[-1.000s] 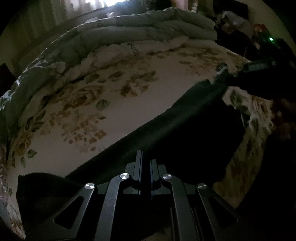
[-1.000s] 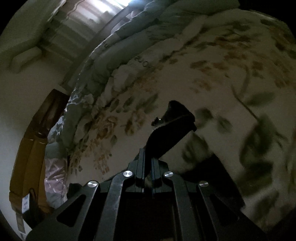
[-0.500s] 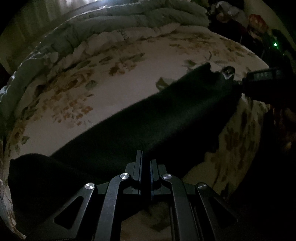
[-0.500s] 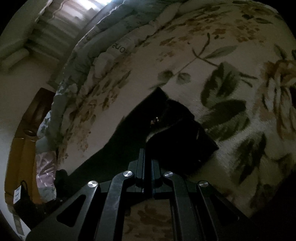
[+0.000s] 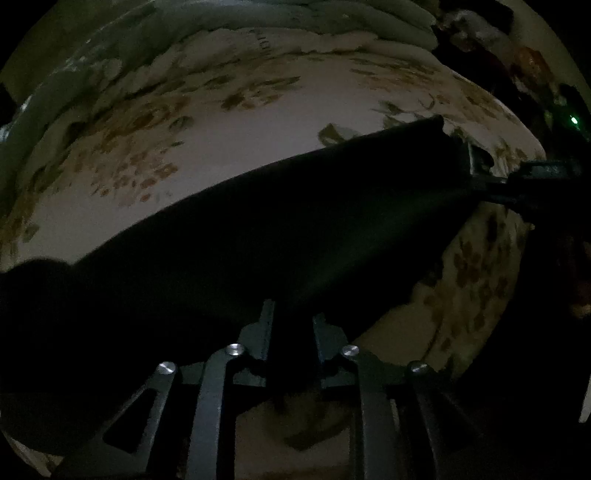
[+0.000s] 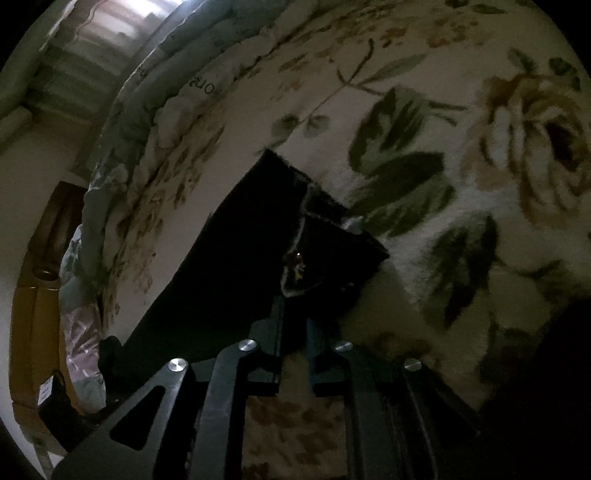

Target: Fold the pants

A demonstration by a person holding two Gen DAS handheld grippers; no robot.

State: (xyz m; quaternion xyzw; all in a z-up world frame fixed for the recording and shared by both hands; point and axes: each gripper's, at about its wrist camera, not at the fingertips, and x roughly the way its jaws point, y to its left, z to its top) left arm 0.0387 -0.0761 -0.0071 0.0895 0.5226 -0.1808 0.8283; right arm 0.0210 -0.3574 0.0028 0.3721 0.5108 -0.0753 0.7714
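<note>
Black pants (image 5: 258, 236) stretch across the floral bed from lower left to upper right. My left gripper (image 5: 291, 317) is shut on the pants' near edge. In the left wrist view my right gripper (image 5: 476, 166) holds the far end of the pants. In the right wrist view my right gripper (image 6: 295, 314) is shut on the waistband end of the pants (image 6: 325, 243), where a zipper shows, low over the bedspread.
A floral bedspread (image 6: 443, 110) covers the bed. A rolled grey-green quilt (image 5: 332, 18) lies along the far side. A brown cabinet (image 6: 33, 295) and a wall stand left of the bed. Dark clutter (image 5: 517, 55) sits at the far right.
Both grippers have lowered the stretched pants toward the bed. The pants now lie flatter and fill more of the left wrist view. The right gripper is closer to the bedspread.
</note>
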